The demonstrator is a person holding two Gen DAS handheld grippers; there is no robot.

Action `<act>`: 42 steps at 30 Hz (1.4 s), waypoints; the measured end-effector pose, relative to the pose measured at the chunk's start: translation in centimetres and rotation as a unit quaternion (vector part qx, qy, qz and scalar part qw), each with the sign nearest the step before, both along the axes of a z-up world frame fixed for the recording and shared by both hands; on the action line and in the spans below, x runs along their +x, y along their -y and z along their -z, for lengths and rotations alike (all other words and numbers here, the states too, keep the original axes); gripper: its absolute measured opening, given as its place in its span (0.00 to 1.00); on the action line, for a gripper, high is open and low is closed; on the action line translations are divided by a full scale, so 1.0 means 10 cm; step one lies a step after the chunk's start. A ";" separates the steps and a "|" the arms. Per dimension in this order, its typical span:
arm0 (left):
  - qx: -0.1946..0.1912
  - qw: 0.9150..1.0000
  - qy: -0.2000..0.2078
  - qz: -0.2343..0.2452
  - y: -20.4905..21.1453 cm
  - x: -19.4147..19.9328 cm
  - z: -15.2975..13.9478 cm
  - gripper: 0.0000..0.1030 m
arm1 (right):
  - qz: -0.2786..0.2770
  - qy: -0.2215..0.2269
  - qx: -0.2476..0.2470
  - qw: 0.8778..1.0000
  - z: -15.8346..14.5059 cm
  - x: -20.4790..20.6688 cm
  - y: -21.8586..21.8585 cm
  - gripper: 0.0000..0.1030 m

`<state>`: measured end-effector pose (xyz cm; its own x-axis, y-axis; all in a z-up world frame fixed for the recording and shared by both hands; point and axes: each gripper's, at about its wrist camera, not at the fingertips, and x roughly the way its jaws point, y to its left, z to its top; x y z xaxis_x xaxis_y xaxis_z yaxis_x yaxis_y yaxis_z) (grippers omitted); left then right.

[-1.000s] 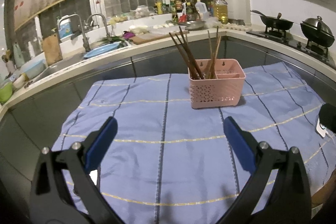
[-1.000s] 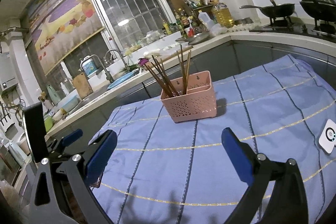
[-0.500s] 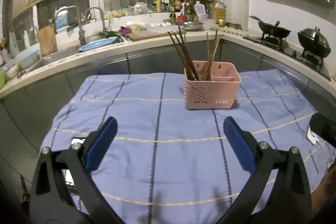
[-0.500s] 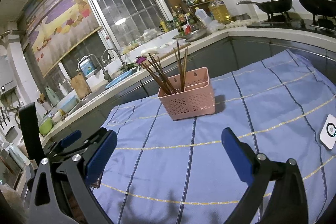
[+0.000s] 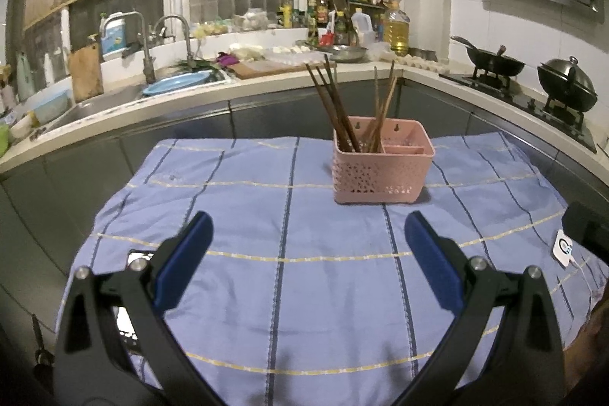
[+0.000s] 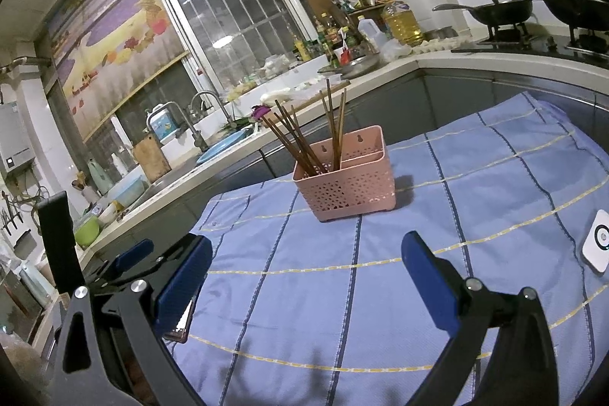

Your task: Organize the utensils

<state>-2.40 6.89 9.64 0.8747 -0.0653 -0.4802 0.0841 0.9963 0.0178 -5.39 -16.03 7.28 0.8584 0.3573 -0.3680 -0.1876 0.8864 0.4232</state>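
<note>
A perforated pink plastic basket (image 5: 382, 162) sits mid-cloth (image 5: 304, 253) on the striped blue fabric. Its left compartment holds brown chopsticks (image 5: 338, 109), standing on end, tips fanning upward and leftward. Left gripper (image 5: 306, 261) and right gripper (image 6: 306, 273) hover near, both spread, empty.

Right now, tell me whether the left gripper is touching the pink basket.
Apart. In the left wrist view the left gripper has its fingers spread wide and empty, and a stretch of bare blue cloth separates them from the pink basket.
</note>
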 end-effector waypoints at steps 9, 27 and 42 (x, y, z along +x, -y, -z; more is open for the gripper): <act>-0.019 0.999 -0.012 -0.027 -0.09 -0.01 -0.07 0.94 | -0.001 0.002 0.003 1.000 -0.01 -0.01 0.00 0.95; -0.012 1.000 0.022 0.004 0.00 -0.15 -0.09 0.94 | -0.004 -0.002 0.001 1.000 0.01 -0.01 -0.01 0.95; -0.013 0.998 0.052 -0.036 -0.03 -0.14 -0.14 0.94 | -0.003 -0.002 0.000 1.000 0.02 -0.02 -0.03 0.95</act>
